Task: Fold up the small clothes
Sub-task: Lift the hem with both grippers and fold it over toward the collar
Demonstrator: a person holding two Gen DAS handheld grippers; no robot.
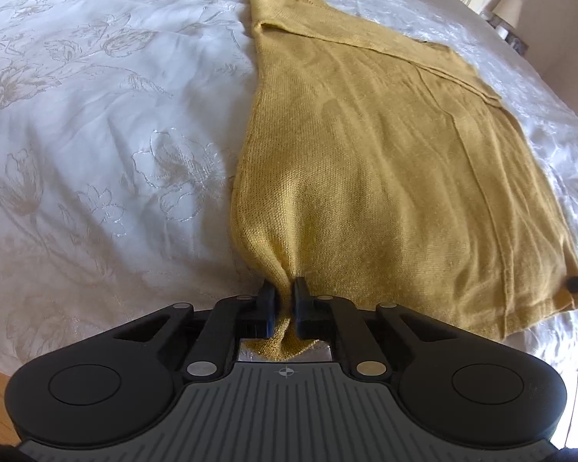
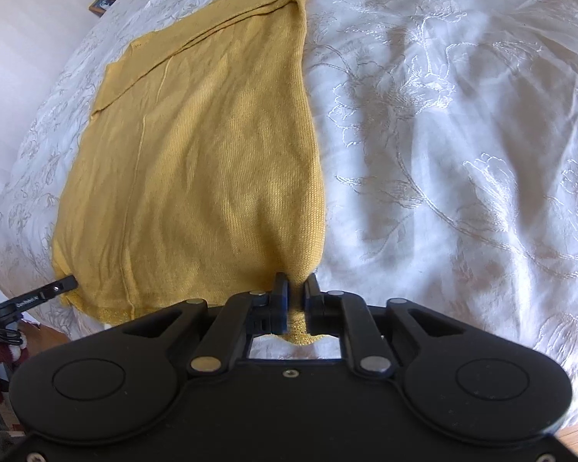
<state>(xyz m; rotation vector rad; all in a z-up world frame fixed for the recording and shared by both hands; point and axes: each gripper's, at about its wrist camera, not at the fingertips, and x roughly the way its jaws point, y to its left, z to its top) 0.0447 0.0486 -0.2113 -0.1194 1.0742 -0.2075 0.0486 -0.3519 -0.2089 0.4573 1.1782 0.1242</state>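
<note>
A mustard-yellow knitted garment (image 1: 385, 161), lying lengthwise away across a white embroidered bedspread (image 1: 96, 134), is pinched at its near corners by the left gripper (image 1: 284, 300) and right gripper (image 2: 296, 292), fingers closed on fabric.

A white bedspread (image 1: 96, 134) with embroidered flowers covers the bed, a small lamp (image 1: 508, 7) stands beyond it.

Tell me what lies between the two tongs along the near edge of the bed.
Only the yellow knit garment: its near hem spans from the left tongs to the right tongs, each pinching a corner. Both wrist views show it.
</note>
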